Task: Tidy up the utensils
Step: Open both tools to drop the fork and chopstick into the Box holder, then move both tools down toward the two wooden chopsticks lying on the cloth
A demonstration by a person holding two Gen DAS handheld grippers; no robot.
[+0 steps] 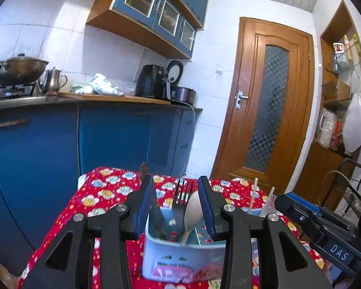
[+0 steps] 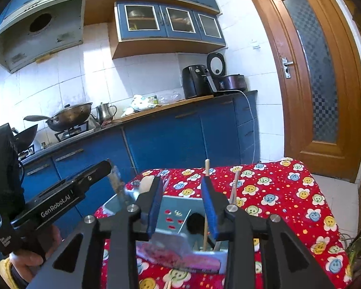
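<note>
A: Two grippers hover over one holder. The left gripper (image 1: 176,201) has its fingers wide apart, with nothing between the blue pads.

B: And what sits under it?

A: A pale blue utensil holder (image 1: 180,252) on the red flowered tabletop (image 1: 103,190). In its near compartment a black fork (image 1: 181,197) stands tines up, and a wooden spoon (image 1: 192,212) leans just beside it at about 3 o'clock. A dark-handled utensil (image 1: 156,213) leans against the holder's wall at 9 o'clock, its top showing above the left finger; I cannot tell what kind it is.

B: The right gripper?

A: In the left wrist view its body comes in from 4 o'clock. From its own camera, the right gripper (image 2: 181,196) is also spread wide and grips nothing. It hangs over the other end of the utensil holder (image 2: 178,207).

B: Anything in that end?

A: Chopsticks (image 2: 205,207) stand upright in the compartment, close to the inner face of the right finger; whether they touch it, I cannot tell. Another pale stick (image 2: 234,185) rises behind that finger at 1 o'clock.

B: The left gripper from there?

A: It (image 2: 101,168) reaches in from 9 o'clock, above the holder's far end.
</note>
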